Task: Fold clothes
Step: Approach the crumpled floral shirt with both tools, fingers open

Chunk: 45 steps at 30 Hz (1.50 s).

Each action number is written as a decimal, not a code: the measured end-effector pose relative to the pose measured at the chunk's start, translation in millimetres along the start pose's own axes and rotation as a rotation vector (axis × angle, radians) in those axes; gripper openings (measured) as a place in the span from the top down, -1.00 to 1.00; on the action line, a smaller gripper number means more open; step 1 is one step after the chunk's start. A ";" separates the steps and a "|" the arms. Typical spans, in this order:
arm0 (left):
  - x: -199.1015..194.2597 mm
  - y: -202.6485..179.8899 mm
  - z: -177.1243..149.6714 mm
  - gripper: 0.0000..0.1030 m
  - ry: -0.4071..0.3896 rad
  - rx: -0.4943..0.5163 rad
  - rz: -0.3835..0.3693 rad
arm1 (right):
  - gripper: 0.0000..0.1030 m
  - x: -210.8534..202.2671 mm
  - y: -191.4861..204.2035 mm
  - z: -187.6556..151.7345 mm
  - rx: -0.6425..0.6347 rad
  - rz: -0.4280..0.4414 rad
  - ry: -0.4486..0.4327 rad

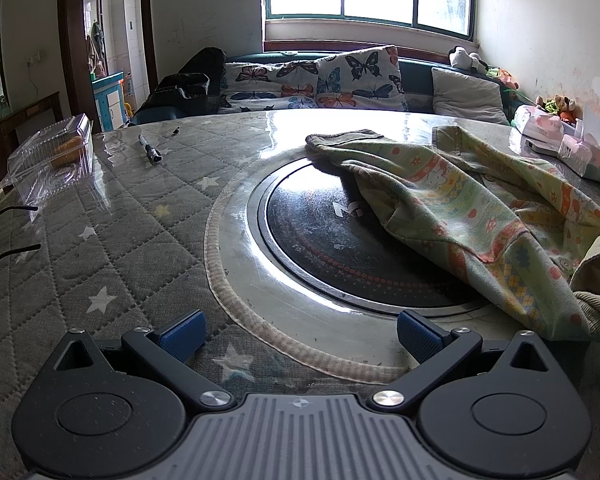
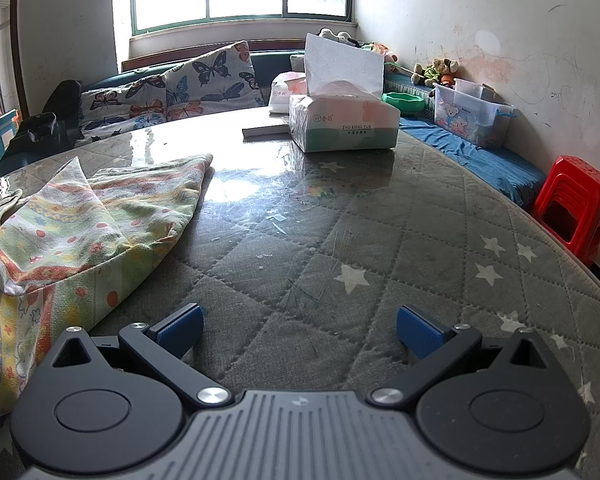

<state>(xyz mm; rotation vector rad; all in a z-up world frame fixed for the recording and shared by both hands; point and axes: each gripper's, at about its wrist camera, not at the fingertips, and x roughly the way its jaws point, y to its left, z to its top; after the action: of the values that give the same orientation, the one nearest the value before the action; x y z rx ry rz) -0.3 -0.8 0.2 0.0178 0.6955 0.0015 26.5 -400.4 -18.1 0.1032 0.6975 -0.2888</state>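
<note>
Your left claw and right claw both gape empty above the desk, beside the crumpled printed garment.

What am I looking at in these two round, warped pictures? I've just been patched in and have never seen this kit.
Each picture comes from a fisheye camera on a hand-held gripper, looking forward along its two blue-padded fingers. A person carries one in each hand; there is no robot arm.

Left wrist view: the left gripper is open and holds nothing. Ahead is the quilted table cover with a round dark plate set in it. The patterned garment lies crumpled, partly over that plate. A pen and a clear plastic box lie further left.

Right wrist view: the right gripper is also open and empty. The same garment lies to its left, a tissue box beyond.
</note>
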 end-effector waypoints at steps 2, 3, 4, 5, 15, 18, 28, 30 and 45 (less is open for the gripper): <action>-1.8 -4.4 0.0 -1.00 0.008 -0.004 0.000 | -1.00 -0.2 0.6 0.4 0.001 0.002 0.001; -2.7 -6.5 0.0 -1.00 0.012 -0.005 0.001 | -1.00 -0.5 1.0 0.6 0.001 0.004 0.002; -3.7 -8.7 -0.1 -1.00 0.016 -0.007 0.001 | -1.00 -1.0 1.3 0.9 0.001 0.008 0.003; -4.6 -10.9 -0.1 -1.00 0.021 -0.009 0.001 | -1.00 -1.6 1.1 0.4 -0.001 0.015 0.005; -18.9 -36.9 -2.3 -1.00 0.053 -0.009 -0.013 | -1.00 -26.3 15.7 -13.9 -0.086 0.117 0.021; -28.1 -44.5 -3.1 -1.00 0.051 -0.002 -0.029 | -1.00 -35.0 21.0 -18.2 -0.106 0.158 0.030; -35.6 -68.2 -6.3 -1.00 0.074 0.039 -0.050 | -1.00 -60.8 37.9 -33.5 -0.189 0.236 0.033; -36.9 -71.8 -6.6 -1.00 0.075 0.046 -0.055 | -1.00 -66.3 41.5 -36.7 -0.202 0.251 0.036; -50.3 -94.8 -11.6 -1.00 0.086 0.101 -0.060 | -1.00 -91.1 55.6 -53.1 -0.257 0.282 0.040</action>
<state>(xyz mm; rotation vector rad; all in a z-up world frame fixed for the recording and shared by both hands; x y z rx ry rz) -46.7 -95.8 21.9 0.0942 0.7813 -0.0905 -56.2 -316.5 0.1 -0.0382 0.7439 0.0746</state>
